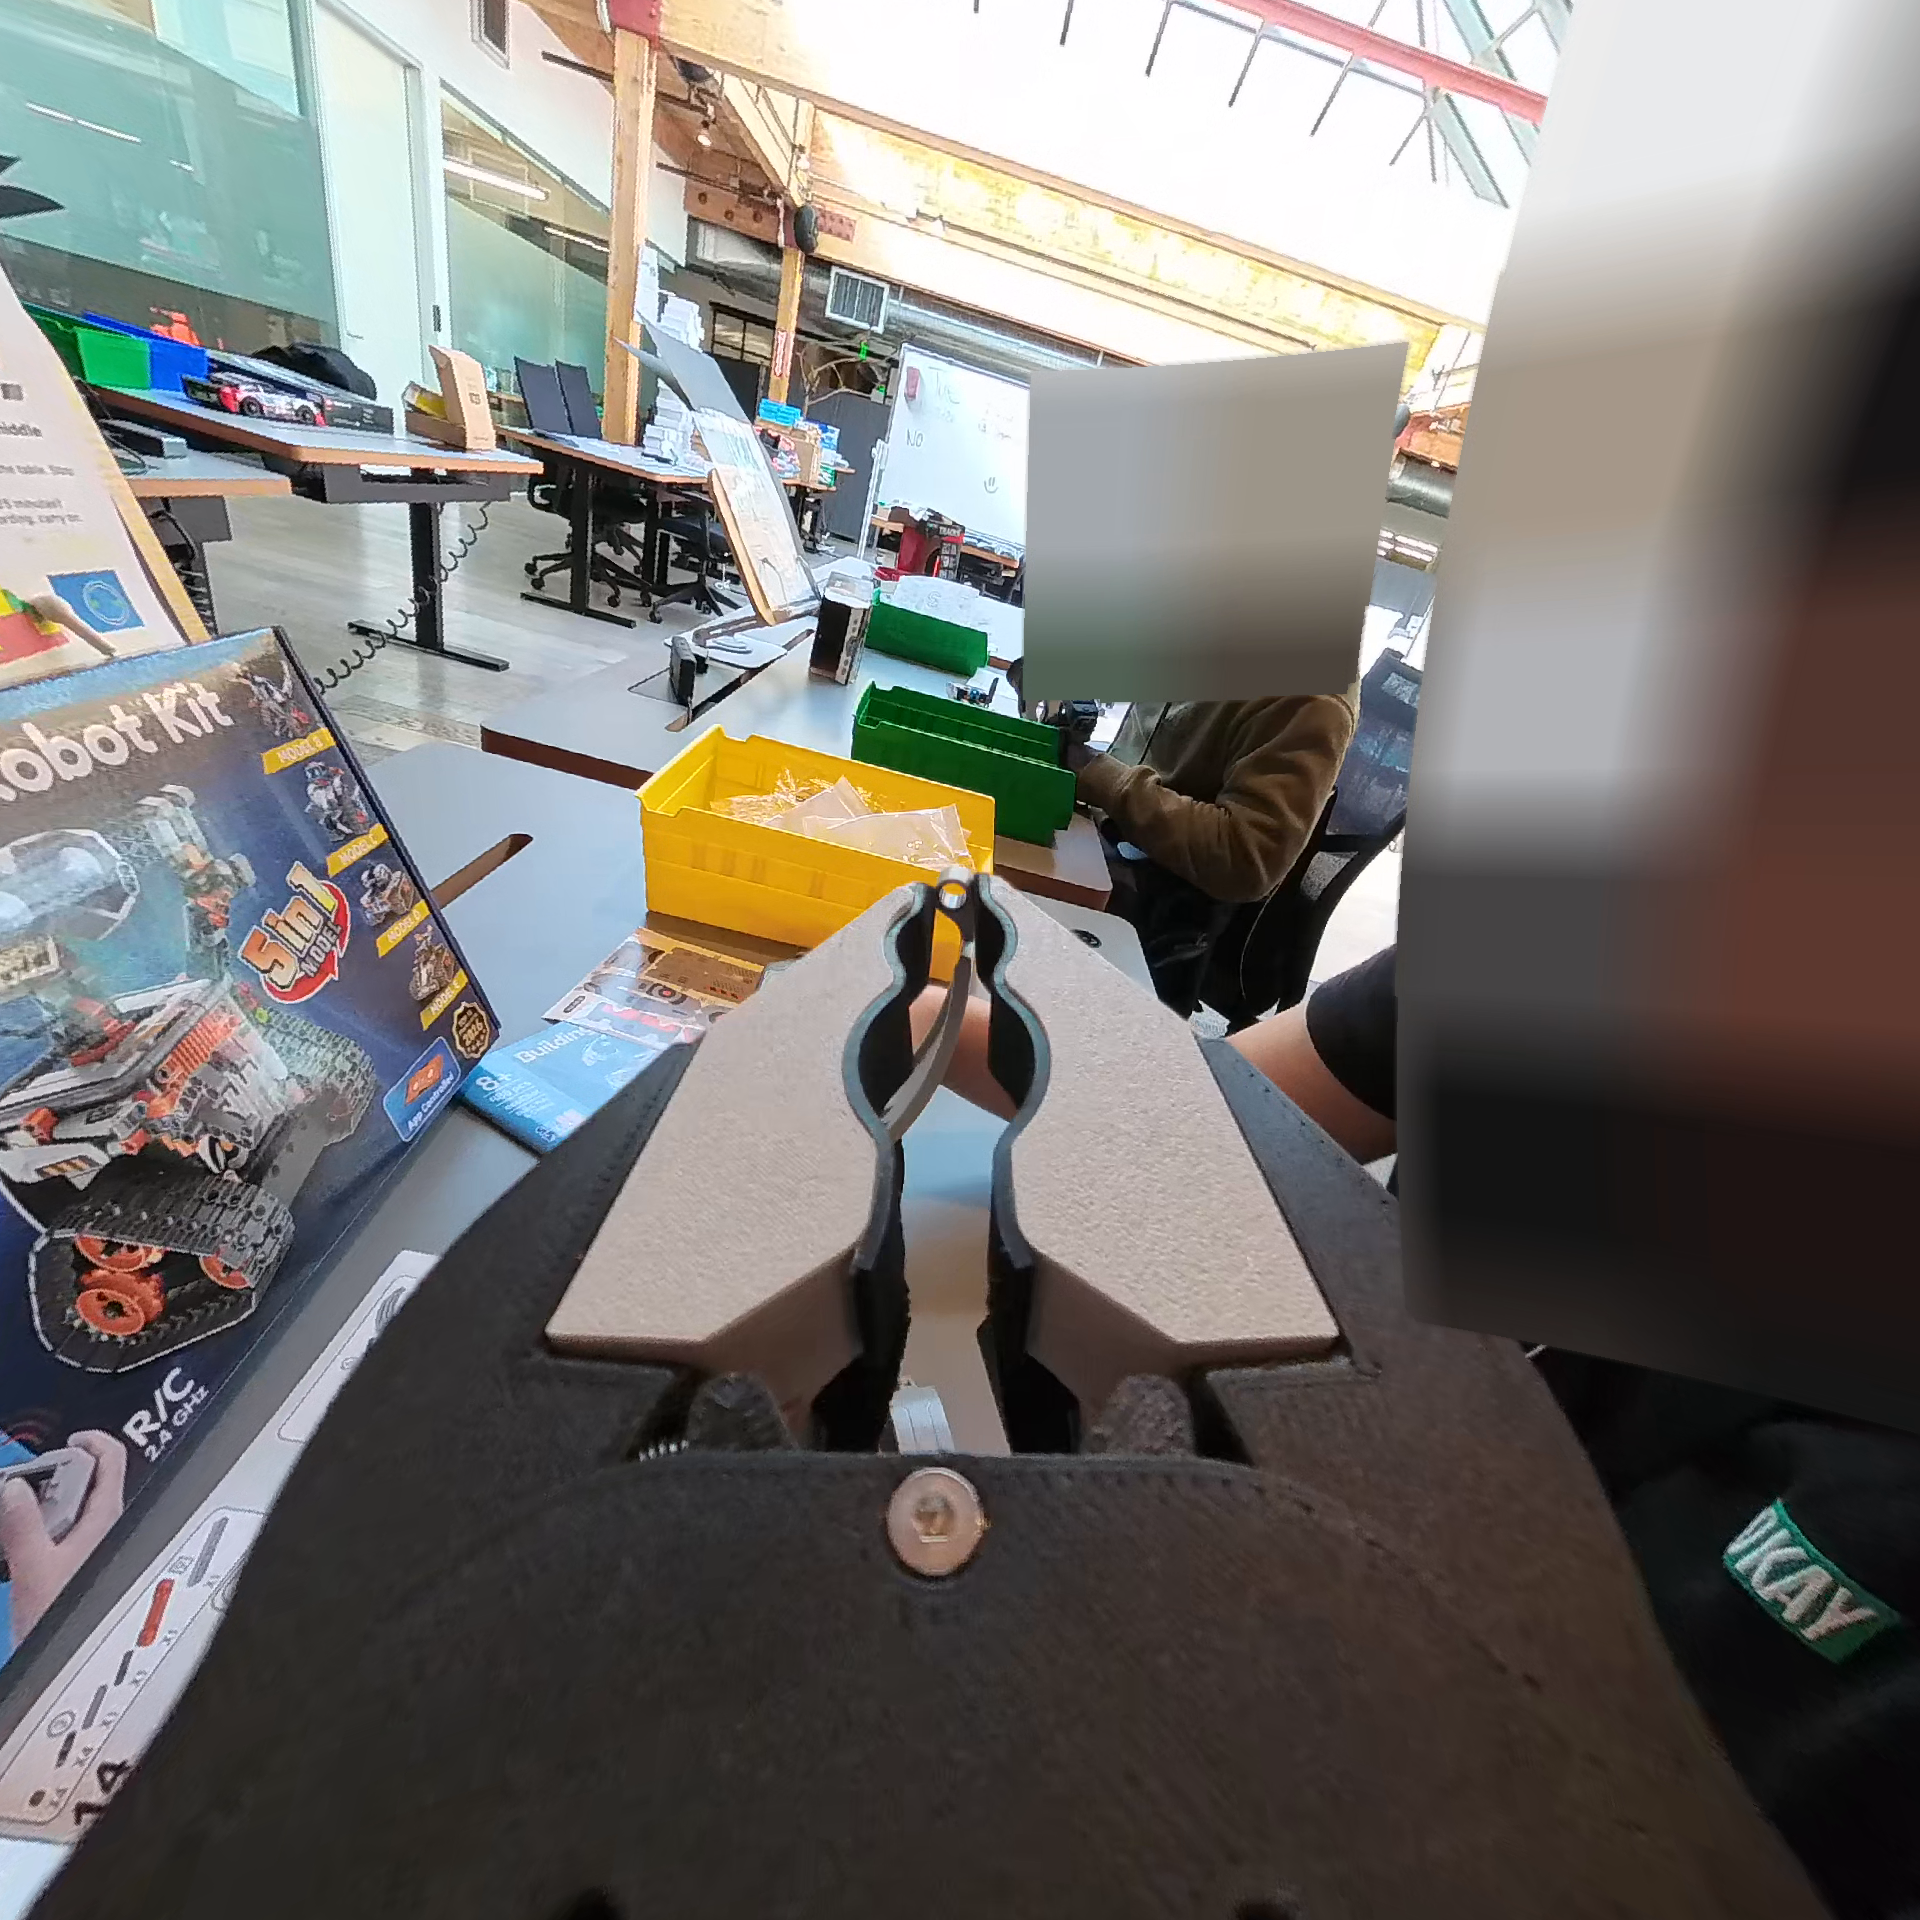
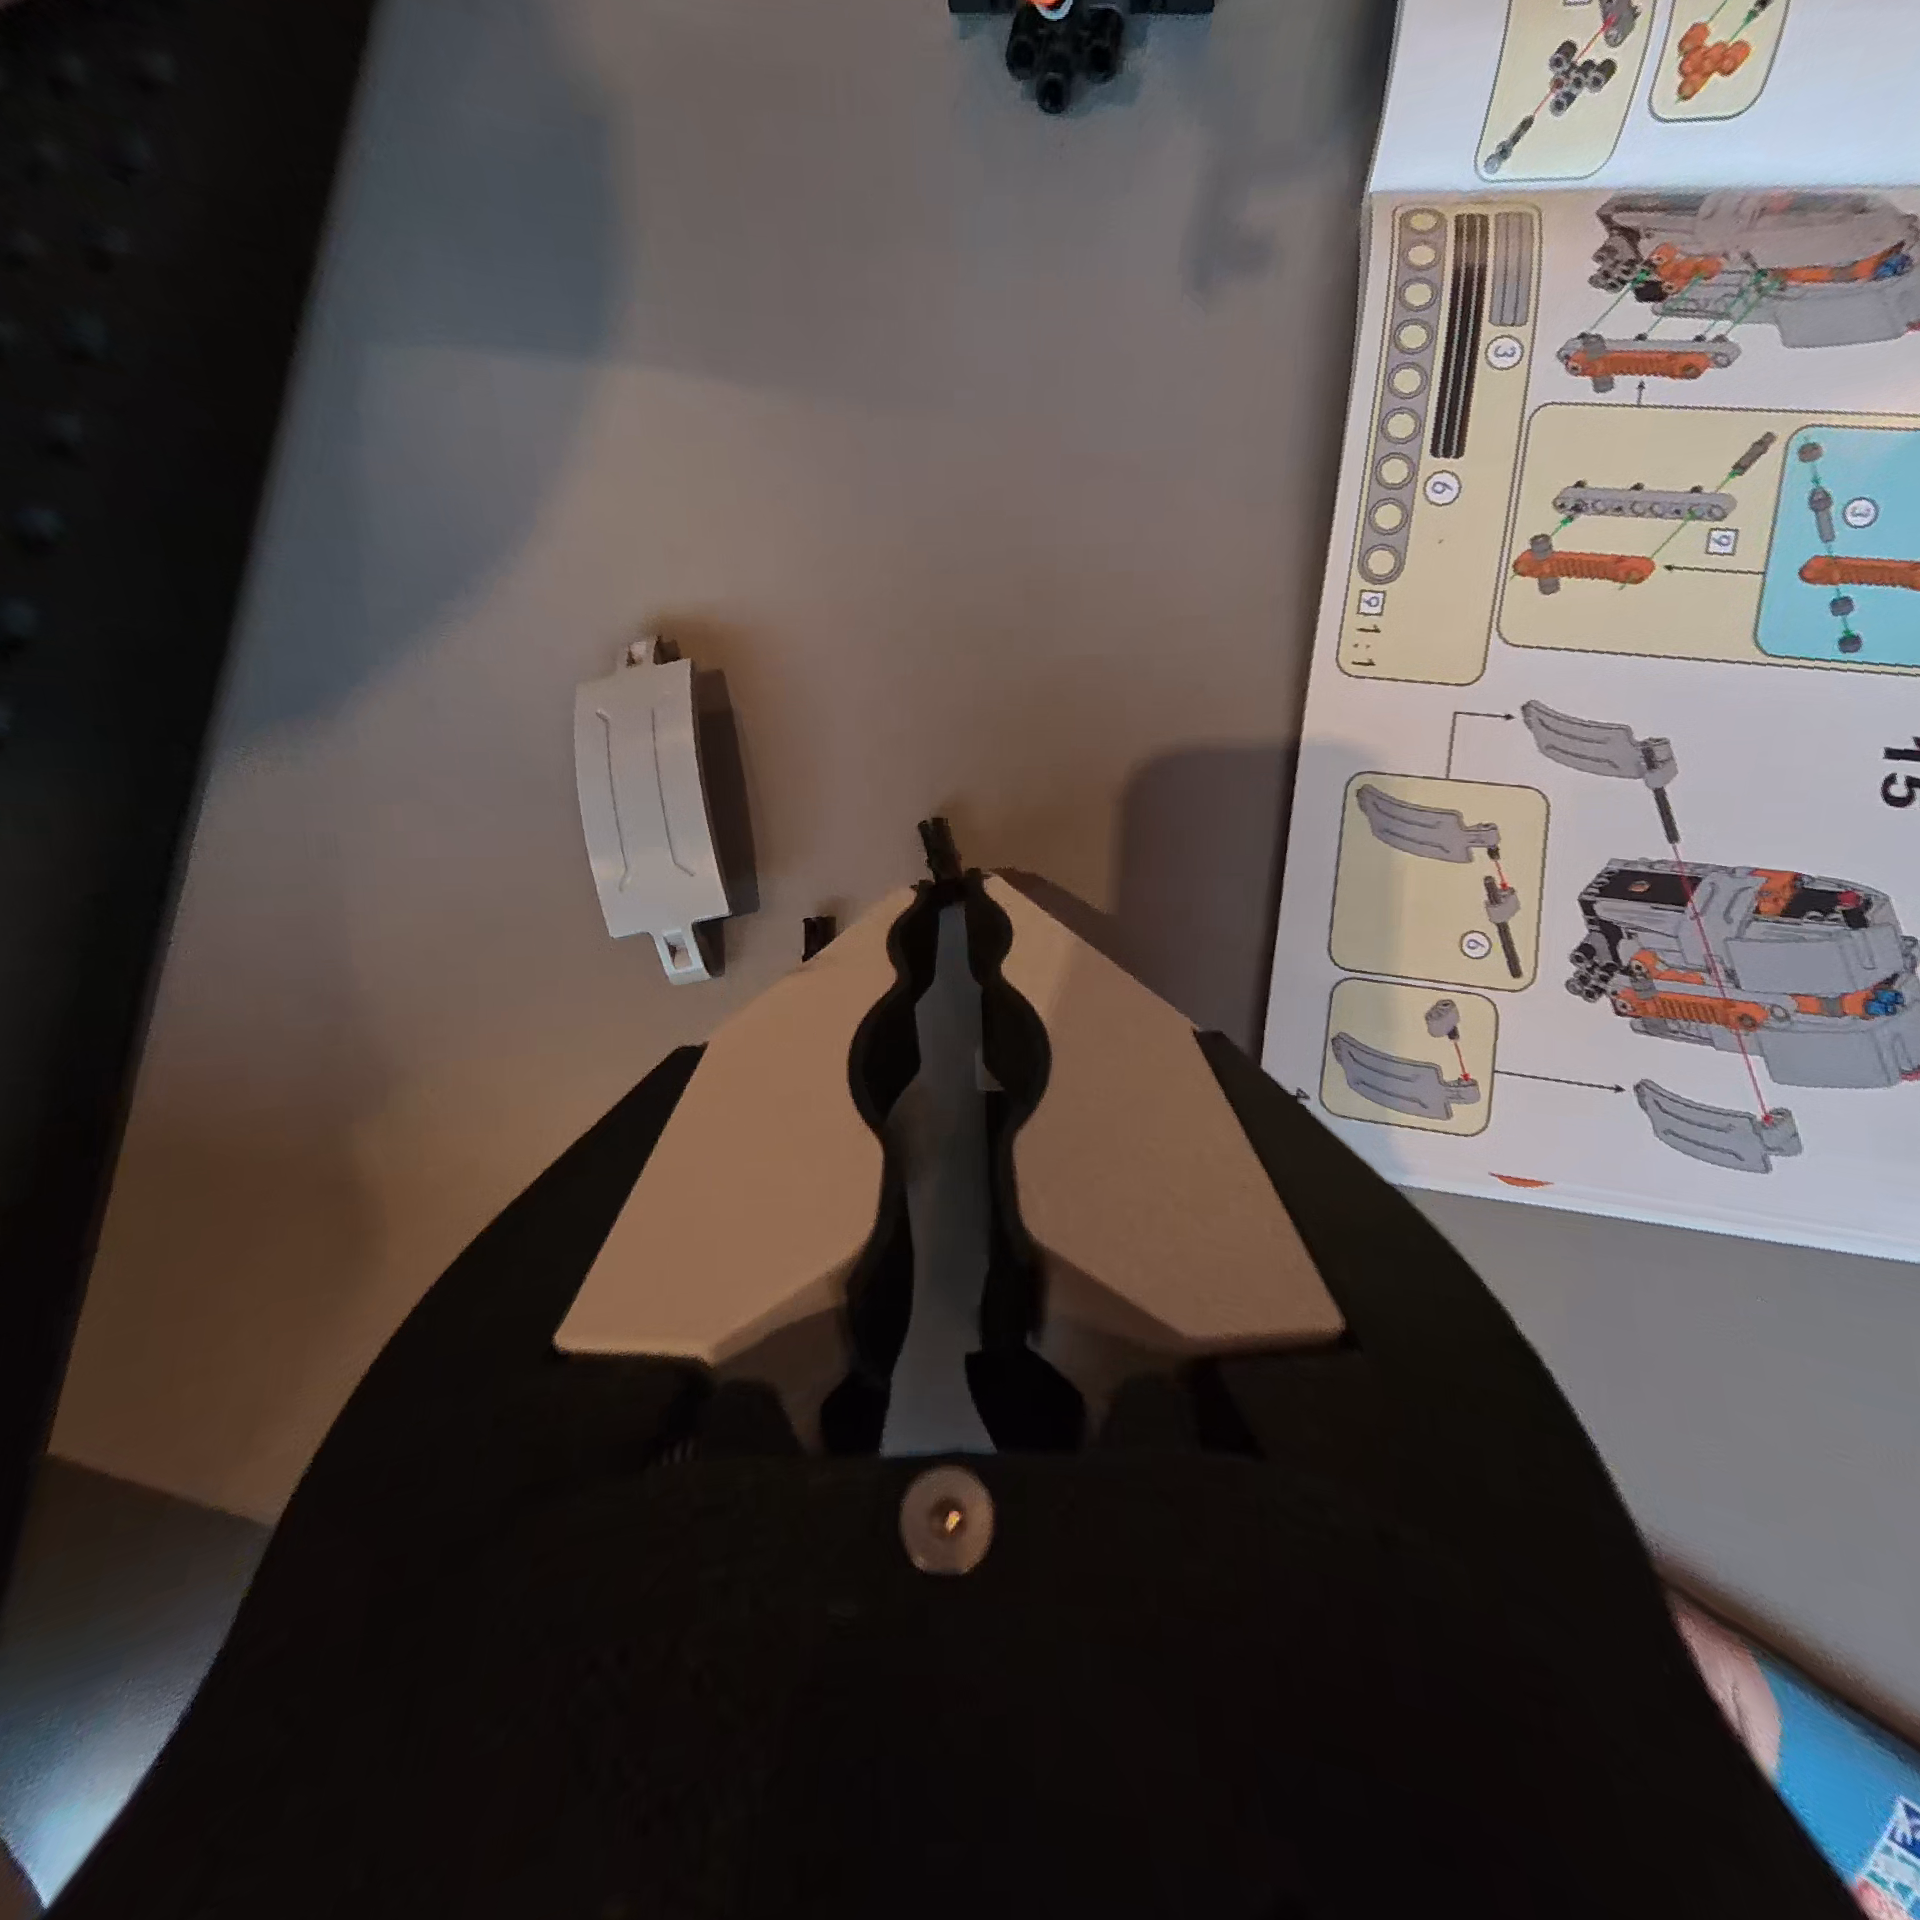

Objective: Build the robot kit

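My left gripper (image 1: 956, 902) is raised above the table and shut on a thin grey curved part (image 1: 940, 1039). The part's ring-shaped end (image 1: 954, 894) shows at the fingertips. In the right wrist view my right gripper (image 2: 948, 883) is just over the grey table (image 2: 935, 468). It is shut on a small black pin (image 2: 938, 844) that sticks out past the tips. A second small black pin (image 2: 818, 932) lies by the left finger. A light grey curved panel (image 2: 649, 805) lies on the table left of the gripper.
An open instruction booklet (image 2: 1621, 644) lies at the right and a black assembly (image 2: 1070, 42) at the top edge. In the left wrist view there is a kit box (image 1: 208, 987), a yellow bin (image 1: 800, 842) of bags, a green bin (image 1: 956, 743) and a seated person (image 1: 1226, 790). Left tips to right tips: about 30 centimetres.
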The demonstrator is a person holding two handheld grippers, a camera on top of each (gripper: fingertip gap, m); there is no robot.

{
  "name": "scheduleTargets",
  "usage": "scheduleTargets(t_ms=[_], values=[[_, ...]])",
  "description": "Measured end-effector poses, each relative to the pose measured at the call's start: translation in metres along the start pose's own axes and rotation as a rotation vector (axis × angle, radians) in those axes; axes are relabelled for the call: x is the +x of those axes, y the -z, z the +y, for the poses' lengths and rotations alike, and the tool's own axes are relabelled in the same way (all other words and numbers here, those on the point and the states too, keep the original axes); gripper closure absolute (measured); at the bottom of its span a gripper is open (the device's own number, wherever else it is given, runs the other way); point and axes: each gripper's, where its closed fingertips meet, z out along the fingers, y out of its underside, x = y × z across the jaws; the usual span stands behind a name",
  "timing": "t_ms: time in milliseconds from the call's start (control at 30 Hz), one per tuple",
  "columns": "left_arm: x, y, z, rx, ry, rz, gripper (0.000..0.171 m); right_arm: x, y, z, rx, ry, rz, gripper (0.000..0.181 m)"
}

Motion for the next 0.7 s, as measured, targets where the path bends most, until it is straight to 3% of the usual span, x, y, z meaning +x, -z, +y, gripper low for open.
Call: scheduleTargets(t_ms=[100, 233, 367, 500, 700], values=[[0.002, 0.004, -0.003, 0.012, -0.003, 0.000, 0.167, 0.005, 0.013, 0.000, -0.051, -0.009, 0.053, 0.178], [-0.008, 0.018, -0.006, 0.002, -0.020, -0.107, 0.167, 0.006, 0.081, 0.016, -0.237, -0.106, 0.290, 0.178], [-0.023, 0.039, -0.005, -0.043, -0.080, -0.284, 0.167, -0.031, 0.127, 0.080, -0.647, -0.195, 0.357, 0.178], [-0.009, 0.048, -0.018, 0.018, -0.087, -0.248, 0.167, -0.058, 0.147, 0.123, -1.024, -0.221, 0.322, 0.177], [0.007, 0.058, -0.027, 0.063, -0.109, -0.207, 0.167, -0.072, 0.145, 0.139, -1.205, -0.232, 0.285, 0.177]])
